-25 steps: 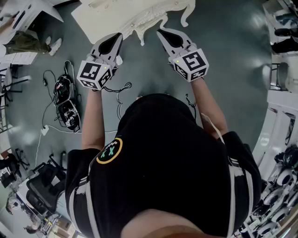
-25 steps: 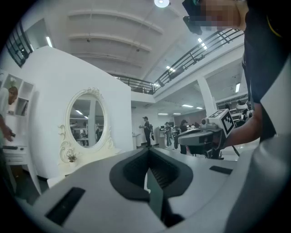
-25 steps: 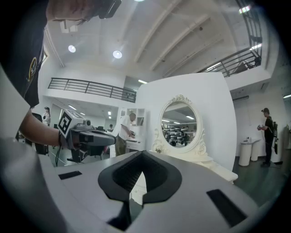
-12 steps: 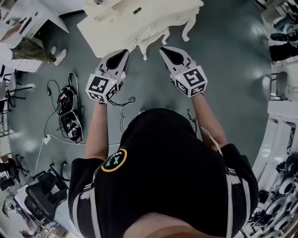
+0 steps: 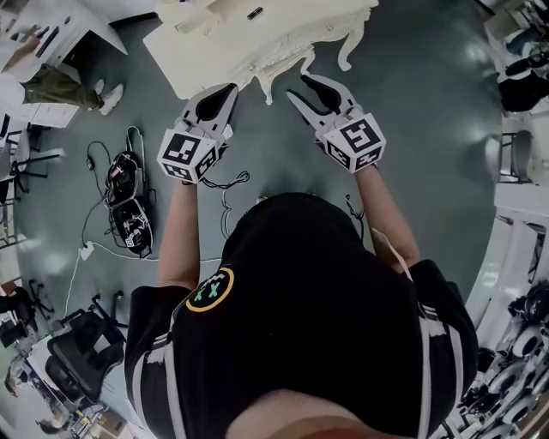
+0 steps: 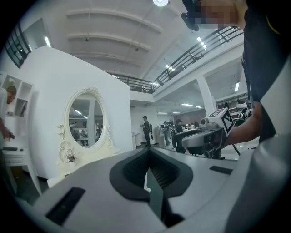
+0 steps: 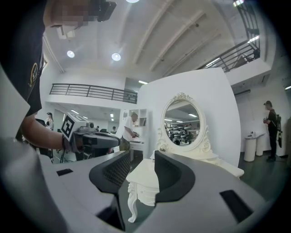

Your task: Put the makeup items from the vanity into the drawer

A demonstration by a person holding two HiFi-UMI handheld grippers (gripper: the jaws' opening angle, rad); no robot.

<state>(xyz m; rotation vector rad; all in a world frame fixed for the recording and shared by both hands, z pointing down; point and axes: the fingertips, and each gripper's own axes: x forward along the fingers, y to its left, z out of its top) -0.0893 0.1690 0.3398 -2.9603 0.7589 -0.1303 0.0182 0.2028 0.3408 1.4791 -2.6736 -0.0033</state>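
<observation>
A cream vanity (image 5: 257,39) with carved legs stands ahead of me on the grey floor, a small dark item (image 5: 255,13) lying on its top. Its oval mirror (image 7: 183,123) also shows in the left gripper view (image 6: 85,124). My left gripper (image 5: 228,91) hovers just short of the vanity's front edge, its jaws shut (image 6: 148,157) and empty. My right gripper (image 5: 298,86) hangs beside it at the same distance. Its jaws are opening (image 7: 142,157) with nothing between them; the vanity's corner and leg (image 7: 136,186) show through the gap.
Cables and black devices (image 5: 120,197) lie on the floor at the left. White desks (image 5: 51,30) with a person (image 5: 51,86) stand at the far left, an office chair (image 5: 81,351) behind me. Shelving (image 5: 523,214) lines the right edge.
Both grippers have come closer to the vanity, and more of its top is in view. The right gripper's jaws have parted from shut.
</observation>
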